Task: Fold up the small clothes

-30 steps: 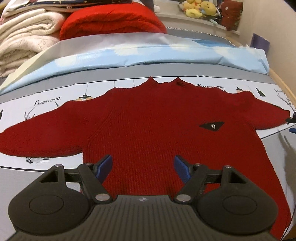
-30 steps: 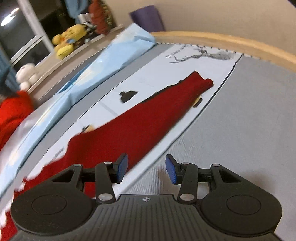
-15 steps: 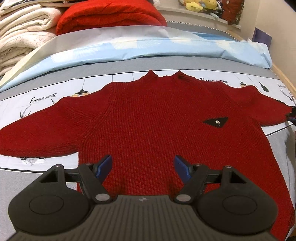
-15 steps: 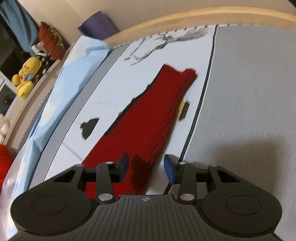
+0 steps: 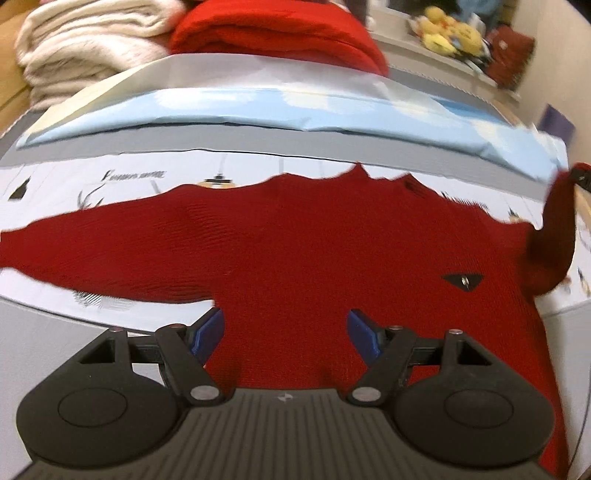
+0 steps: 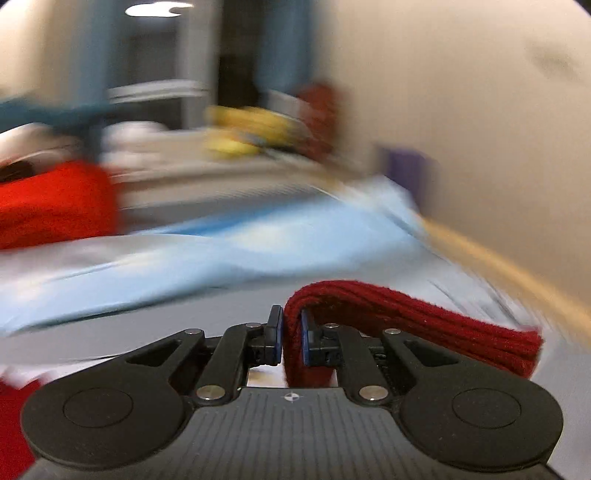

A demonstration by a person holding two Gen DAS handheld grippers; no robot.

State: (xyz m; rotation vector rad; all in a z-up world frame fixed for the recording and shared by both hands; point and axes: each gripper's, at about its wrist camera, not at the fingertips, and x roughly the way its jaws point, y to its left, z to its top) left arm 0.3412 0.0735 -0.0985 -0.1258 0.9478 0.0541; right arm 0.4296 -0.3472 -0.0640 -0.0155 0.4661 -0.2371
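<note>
right sleeve is up, time to fold it in

the right gripper (image 6: 291, 334) is pinched tight on the cuff of the right sleeve (image 6: 417, 317). the blue pads have only the thick knit between them. the cuff bends over the top of the pads and hangs off to the right of the tool. the room behind it is very blurry.

the left gripper (image 5: 286, 332) is wide open and holds nothing. it hangs just over the bottom part of the sweater (image 5: 314, 251). the sweater lies flat on the bed (image 5: 44, 332), spread out right in front of this tool. the left sleeve (image 5: 92, 254) reaches far off to the left. at the far right edge the right sleeve stands up off the bed.

i think the step now is to fold the right sleeve across the body. to do it well, keep the pinch firm so the cuff does not slip. carry the sleeve low and slow toward the middle. lay it flat so there is no lump. the open left tool could press the body down so the sweater does not slide along.

count: one sweater, two sleeves, one small black patch (image 5: 463, 282) on the chest, two tools. far ahead of the left tool there is one red blanket (image 5: 273, 29) and one pile of white blankets (image 5: 88, 51).
</note>
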